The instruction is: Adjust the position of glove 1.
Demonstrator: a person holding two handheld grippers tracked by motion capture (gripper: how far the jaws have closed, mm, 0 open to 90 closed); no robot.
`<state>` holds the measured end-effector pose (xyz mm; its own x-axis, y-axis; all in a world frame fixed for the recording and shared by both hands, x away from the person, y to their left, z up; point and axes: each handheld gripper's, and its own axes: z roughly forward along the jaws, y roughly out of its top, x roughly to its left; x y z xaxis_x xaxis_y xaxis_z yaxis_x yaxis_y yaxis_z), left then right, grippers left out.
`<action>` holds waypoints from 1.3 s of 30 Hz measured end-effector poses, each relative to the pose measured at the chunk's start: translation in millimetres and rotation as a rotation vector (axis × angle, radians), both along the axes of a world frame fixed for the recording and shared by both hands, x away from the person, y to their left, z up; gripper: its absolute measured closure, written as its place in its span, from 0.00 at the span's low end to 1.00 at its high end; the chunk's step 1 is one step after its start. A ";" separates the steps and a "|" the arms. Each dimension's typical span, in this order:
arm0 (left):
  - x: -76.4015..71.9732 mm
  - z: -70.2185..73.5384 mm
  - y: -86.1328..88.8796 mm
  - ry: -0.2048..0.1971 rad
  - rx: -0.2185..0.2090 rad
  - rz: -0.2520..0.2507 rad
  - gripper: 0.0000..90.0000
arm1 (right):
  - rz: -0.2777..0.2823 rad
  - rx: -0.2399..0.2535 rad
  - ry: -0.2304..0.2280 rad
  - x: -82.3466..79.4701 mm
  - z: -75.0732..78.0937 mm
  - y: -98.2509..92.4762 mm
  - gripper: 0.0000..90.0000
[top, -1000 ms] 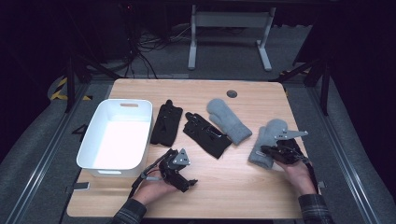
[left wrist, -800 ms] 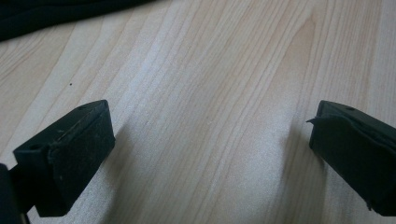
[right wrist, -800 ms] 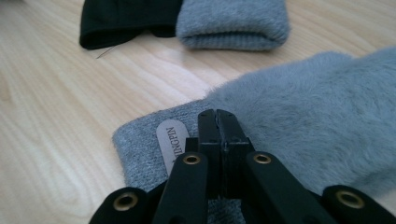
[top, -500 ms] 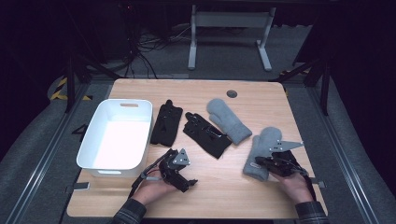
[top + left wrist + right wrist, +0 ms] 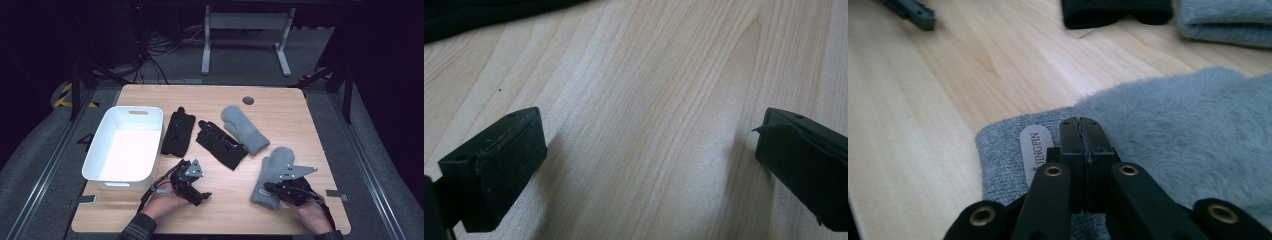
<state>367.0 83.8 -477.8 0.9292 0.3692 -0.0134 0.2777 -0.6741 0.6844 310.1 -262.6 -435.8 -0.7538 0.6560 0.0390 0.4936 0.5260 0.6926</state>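
Jaws of the right gripper (image 5: 1081,131) are clenched together over the grey mitten's (image 5: 1168,125) cuff, pinching nothing that I can tell. From above, that mitten (image 5: 274,172) lies at five o'clock on the table (image 5: 280,105), so this looks like the approach before a pick-up; next, spread and bite the cuff. Left gripper (image 5: 644,165) rests released over bare wood.

White bin (image 5: 125,145), 2 blk gloves (image 5: 178,131), far mitten (image 5: 245,129)

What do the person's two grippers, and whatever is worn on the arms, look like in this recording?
Both are black two-jaw tools. The left gripper and the right gripper each carry a grey three-cornered plate on top, and a dark cable trails from each. The left one's jaws end in blocky black pads. The right one's jaw arms show brass-coloured rivets. A dark ribbed sleeve cuff covers the left forearm.
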 end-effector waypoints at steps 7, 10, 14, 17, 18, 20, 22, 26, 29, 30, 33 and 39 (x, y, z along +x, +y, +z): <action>0.0 0.0 0.0 0.000 0.000 0.000 0.00 | 0.027 0.007 -0.008 -12.8 0.3 8.0 1.00; 0.0 0.1 0.0 -0.001 0.001 0.000 0.00 | 0.013 0.035 -0.034 -11.6 6.8 4.4 1.00; 0.0 0.0 0.0 0.000 0.000 0.000 0.00 | -0.063 0.021 -0.085 5.5 18.0 -12.0 1.00; -0.1 0.0 0.0 0.002 0.001 0.001 0.00 | -0.154 0.016 -0.105 29.9 22.5 -31.8 1.00; -0.1 0.0 0.0 0.002 0.000 0.000 0.00 | -0.178 0.015 -0.106 37.5 22.6 -37.5 1.00; -0.1 0.0 0.0 0.003 0.000 0.000 0.00 | -0.215 0.008 -0.106 49.5 21.2 -45.9 1.00; -0.1 0.0 0.0 0.003 0.000 0.000 0.00 | -0.253 -0.005 -0.106 60.6 17.9 -52.7 1.00; 0.0 0.0 0.1 0.003 0.000 0.000 0.00 | -0.286 -0.026 -0.081 74.7 10.7 -58.2 1.00; -0.1 0.0 0.0 0.003 0.000 0.000 0.00 | -0.280 -0.035 -0.060 81.5 4.1 -55.9 1.00; -0.1 0.0 0.0 0.002 0.000 0.000 0.00 | -0.270 -0.035 -0.053 82.6 2.5 -54.3 1.00; -0.1 0.0 0.0 0.002 0.000 0.000 0.00 | -0.230 -0.037 -0.042 83.1 -1.4 -46.4 1.00; -0.1 0.0 0.0 0.002 0.000 0.000 0.00 | -0.154 -0.025 -0.041 83.4 -4.5 -28.2 1.00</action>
<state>366.9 83.8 -477.8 0.9293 0.3691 -0.0155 0.2792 -0.6744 0.6836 393.5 -290.8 -440.3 -0.6450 0.7642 -0.0071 0.5414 0.4635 0.7015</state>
